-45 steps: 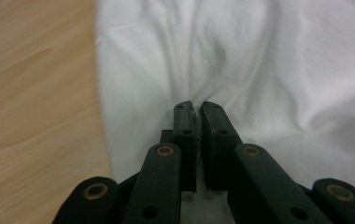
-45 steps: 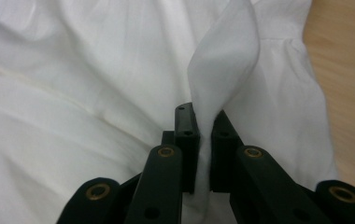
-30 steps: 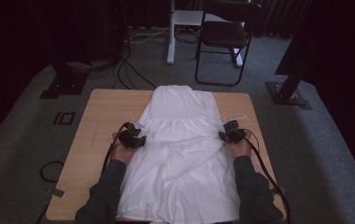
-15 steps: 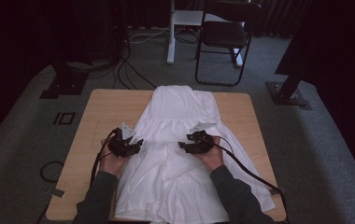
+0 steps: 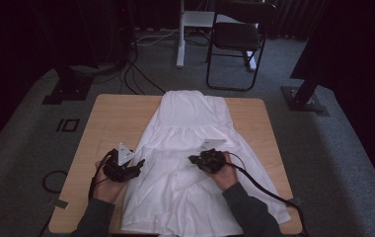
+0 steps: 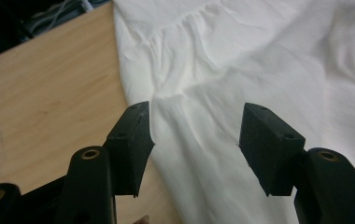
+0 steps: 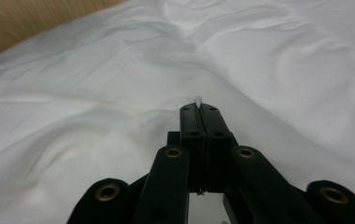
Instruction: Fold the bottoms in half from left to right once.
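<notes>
A white dress lies flat on the wooden table, top end far from me. My right gripper is over the middle of the skirt, shut on a pinch of the white fabric pulled in from the right edge, so that side is folded over. My left gripper stands open at the skirt's left edge. In the left gripper view its jaws straddle the dress edge, one jaw over bare wood, the other over cloth.
A black chair and a white stand are on the grey carpet behind the table. Black stand bases flank the table. Cables trail from both grippers off the table's near edge.
My right gripper has carried the skirt's right edge leftward toward the middle, folding cloth over. My left gripper moved slightly nearer and stayed at the left edge.
</notes>
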A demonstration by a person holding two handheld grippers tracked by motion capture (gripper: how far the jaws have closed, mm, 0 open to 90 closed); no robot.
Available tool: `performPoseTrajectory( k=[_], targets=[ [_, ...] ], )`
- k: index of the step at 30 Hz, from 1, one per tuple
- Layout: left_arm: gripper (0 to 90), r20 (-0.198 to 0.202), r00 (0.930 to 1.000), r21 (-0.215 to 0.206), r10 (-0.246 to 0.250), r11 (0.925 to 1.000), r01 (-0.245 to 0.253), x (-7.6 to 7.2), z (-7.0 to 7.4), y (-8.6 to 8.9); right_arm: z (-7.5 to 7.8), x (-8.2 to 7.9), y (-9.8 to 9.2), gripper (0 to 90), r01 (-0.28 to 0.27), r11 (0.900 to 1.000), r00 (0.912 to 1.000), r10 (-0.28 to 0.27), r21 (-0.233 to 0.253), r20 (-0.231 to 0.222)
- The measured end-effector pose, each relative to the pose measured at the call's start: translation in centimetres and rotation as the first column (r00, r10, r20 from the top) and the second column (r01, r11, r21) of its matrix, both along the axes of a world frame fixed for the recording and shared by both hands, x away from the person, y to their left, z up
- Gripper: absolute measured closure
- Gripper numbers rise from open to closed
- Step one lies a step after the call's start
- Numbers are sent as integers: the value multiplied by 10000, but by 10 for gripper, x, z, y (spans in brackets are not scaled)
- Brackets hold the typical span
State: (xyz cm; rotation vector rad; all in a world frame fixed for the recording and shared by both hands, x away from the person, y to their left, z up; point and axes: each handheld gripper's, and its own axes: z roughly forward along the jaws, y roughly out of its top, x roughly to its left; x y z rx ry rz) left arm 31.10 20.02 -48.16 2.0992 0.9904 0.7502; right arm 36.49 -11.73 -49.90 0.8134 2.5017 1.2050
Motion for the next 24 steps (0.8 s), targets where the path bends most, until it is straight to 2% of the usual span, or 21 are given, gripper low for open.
performPoseTrajectory(
  k=[1, 2, 3, 4, 5, 6, 7, 8, 9, 10, 11, 13, 14, 16, 18, 19, 20, 21, 22, 23, 24],
  targets=[
    [441, -26, 10000, 81, -70, 9999, 70, -7, -2, 1, 10, -14, -25, 896, 214, 9996, 9993, -219, 180, 288],
    [440, -26, 10000, 81, -70, 9999, 70, -7, -2, 1, 10, -14, -25, 896, 214, 9996, 9993, -219, 180, 288],
    [441, -50, 9999, 247, -117, 9996, 118, -14, -4, 1, 17, -30, -52, 896, 519, 9983, 9973, -533, 279, 501],
    [440, -50, 9999, 247, -117, 9996, 118, -14, -4, 1, 17, -30, -52, 896, 519, 9983, 9973, -533, 279, 501],
    [440, -106, 9998, 197, -144, 9997, 146, -18, -6, 2, 21, -47, -79, 896, 786, 9965, 9948, -802, 277, 635],
    [440, -115, 9998, 167, -140, 9998, 141, -22, -7, 3, 21, -47, -79, 896, 786, 9965, 9948, -802, 277, 635],
    [439, -166, 9997, 145, -152, 9998, 155, -28, -9, 4, 22, -67, -106, 896, 1157, 9932, 9899, -1165, 153, 804],
    [439, -166, 9997, 145, -152, 9998, 155, -28, -9, 4, 22, -67, -106, 896, 1157, 9932, 9899, -1165, 153, 804],
    [437, -238, 9995, 279, -183, 9994, 190, -33, -11, 5, 19, -86, -131, 895, 1498, 9887, 9856, -1500, 92, 779],
    [436, -238, 9995, 279, -183, 9994, 190, -33, -11, 5, 19, -86, -131, 895, 1498, 9887, 9856, -1500, 92, 779],
    [434, -296, 9994, 321, -180, 9993, 190, -39, -12, 5, 13, -107, -154, 894, 1735, 9846, 9828, -1744, 199, 609],
    [433, -289, 9993, 394, -239, 9989, 250, -42, -12, 6, 10, -114, -161, 894, 1808, 9832, 9816, -1819, 241, 575],
    [432, -270, 9994, 443, -210, 9988, 222, -44, -12, 7, 4, -130, -175, 894, 2003, 9797, 9783, -2007, 124, 506],
    [429, -290, 9995, 417, -141, 9990, 153, -46, -11, 10, -4, -145, -189, 894, 2229, 9748, 9742, -2230, 61, 339],
    [429, -290, 9996, 333, -37, 9994, 46, -49, -11, 13, -14, -157, -203, 895, 2408, 9705, 9706, -2408, -95, 69],
    [426, -408, 9992, 302, -39, 9995, 51, -52, -11, 15, -27, -163, -212, 895, 2450, 9689, 9687, -2461, -341, -328],
    [423, -408, 9992, 302, -39, 9995, 51, -52, -11, 15, -27, -163, -212, 895, 2450, 9689, 9687, -2461, -341, -328],
    [420, -470, 9988, 284, -138, 9995, 152, -57, -11, 14, -38, -162, -217, 855, 2588, 9638, 9626, -2629, -640, -660],
    [418, -470, 9988, 284, -138, 9995, 152, -57, -11, 14, -38, -162, -217, 855, 2588, 9638, 9626, -2629, -640, -660],
    [418, -633, 9976, 197, -282, 9994, 295, -62, -11, 12, -40, -160, -218, 776, 2748, 9596, 9577, -2787, -596, -717],
    [412, -734, 9965, 233, -408, 9988, 426, -65, -12, 10, -42, -157, -218, 639, 3129, 9490, 9465, -3149, -379, -712]
  ],
)
